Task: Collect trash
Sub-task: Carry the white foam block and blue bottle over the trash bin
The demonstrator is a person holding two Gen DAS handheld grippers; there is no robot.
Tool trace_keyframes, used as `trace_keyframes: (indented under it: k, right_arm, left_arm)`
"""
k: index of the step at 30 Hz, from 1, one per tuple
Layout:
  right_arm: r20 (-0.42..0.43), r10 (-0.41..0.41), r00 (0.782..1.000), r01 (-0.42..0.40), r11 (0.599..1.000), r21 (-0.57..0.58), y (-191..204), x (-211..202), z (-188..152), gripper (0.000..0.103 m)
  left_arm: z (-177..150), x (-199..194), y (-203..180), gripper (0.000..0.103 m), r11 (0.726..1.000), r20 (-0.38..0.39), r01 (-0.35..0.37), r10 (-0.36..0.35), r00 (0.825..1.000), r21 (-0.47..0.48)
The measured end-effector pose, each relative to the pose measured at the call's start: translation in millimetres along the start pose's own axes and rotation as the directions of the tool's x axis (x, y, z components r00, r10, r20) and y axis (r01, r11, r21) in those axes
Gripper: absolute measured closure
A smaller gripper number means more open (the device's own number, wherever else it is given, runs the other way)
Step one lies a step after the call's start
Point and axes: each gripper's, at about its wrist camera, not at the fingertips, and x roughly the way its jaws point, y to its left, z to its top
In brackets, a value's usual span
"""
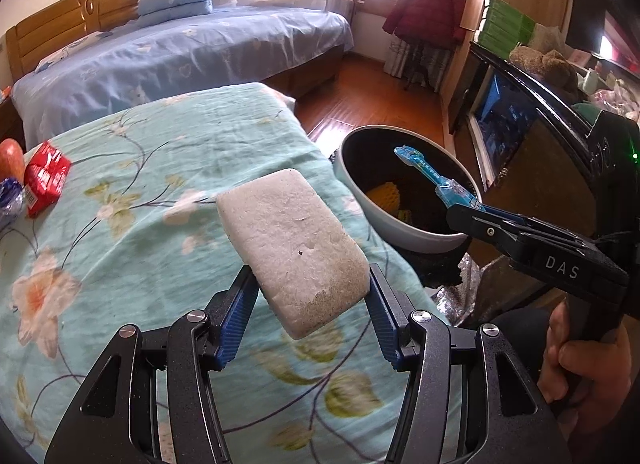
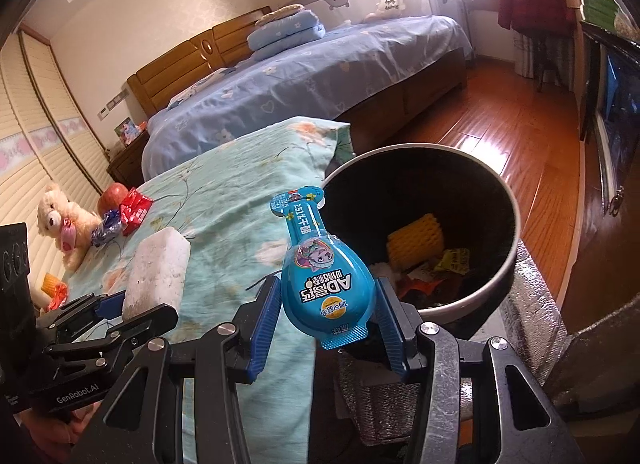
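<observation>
Left claw (image 1: 308,296) grips a white foam block (image 1: 294,248) above the floral bed cover (image 1: 160,184). Right claw (image 2: 326,316) holds a blue snack packet (image 2: 324,284) just near the trash bin (image 2: 496,280), right of the bed.

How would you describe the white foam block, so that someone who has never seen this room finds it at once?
Look at the bed with the turquoise flowered cover, beside the round trash bin. Above its near edge, the left gripper holds a white foam block between its blue-padded jaws. It is the only plain white, rough slab; the right gripper holds a glossy blue packet.
</observation>
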Motion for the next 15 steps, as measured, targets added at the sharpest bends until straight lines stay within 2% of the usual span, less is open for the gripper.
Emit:
trace_keyframes:
  k: [15]
  right_arm:
    - [0.013,-0.029,0.999,0.029,0.999,0.029,-20,-3,6,0.055]
  left_arm:
    - [13,11,-20,0.049,0.999,-0.001,0.009,-0.009,1.0,0.035]
